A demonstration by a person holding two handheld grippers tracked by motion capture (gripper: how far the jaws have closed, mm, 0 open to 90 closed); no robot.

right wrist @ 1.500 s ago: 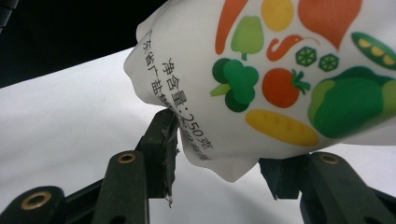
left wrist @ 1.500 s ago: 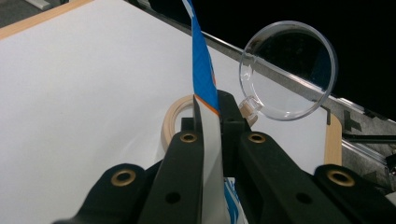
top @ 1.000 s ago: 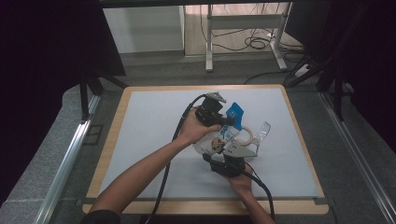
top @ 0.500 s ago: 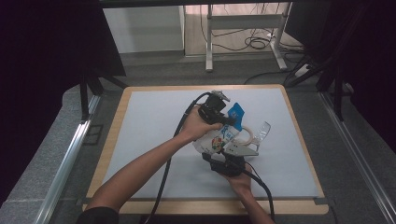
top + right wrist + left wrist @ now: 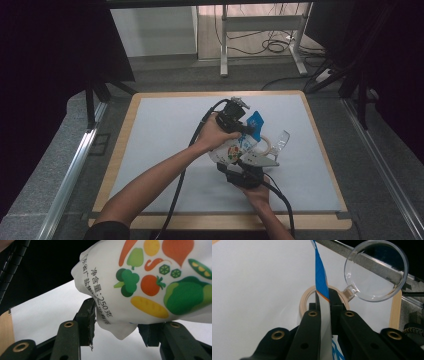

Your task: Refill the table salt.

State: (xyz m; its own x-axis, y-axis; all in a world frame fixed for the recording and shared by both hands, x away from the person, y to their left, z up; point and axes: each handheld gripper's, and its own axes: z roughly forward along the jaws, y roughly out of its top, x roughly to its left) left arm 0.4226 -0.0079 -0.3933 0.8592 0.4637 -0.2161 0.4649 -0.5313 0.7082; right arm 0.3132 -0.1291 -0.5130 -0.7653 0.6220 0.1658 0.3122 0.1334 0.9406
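Observation:
A white bag [image 5: 231, 150] printed with vegetables, with a blue top [image 5: 256, 121], hangs above the middle of the white table mat [image 5: 165, 135]. My left gripper [image 5: 250, 129] is shut on that blue top edge; in the left gripper view the blue-and-white strip [image 5: 320, 275] is pinched flat where the left gripper [image 5: 325, 298] closes. From the near side, my right gripper [image 5: 231, 162] reaches up to the bag's lower end. The right gripper view has the right gripper [image 5: 117, 327] shut on the bag's bottom corner [image 5: 120, 327], below the vegetable print [image 5: 155, 277].
A wooden ring [image 5: 264, 145] with a clear round lens [image 5: 283, 140] attached lies on the mat just right of the bag; the ring [image 5: 305, 302] and lens [image 5: 375, 270] sit beyond the left jaws. The table has a wooden border [image 5: 120, 150]. Cables lie on the floor beyond.

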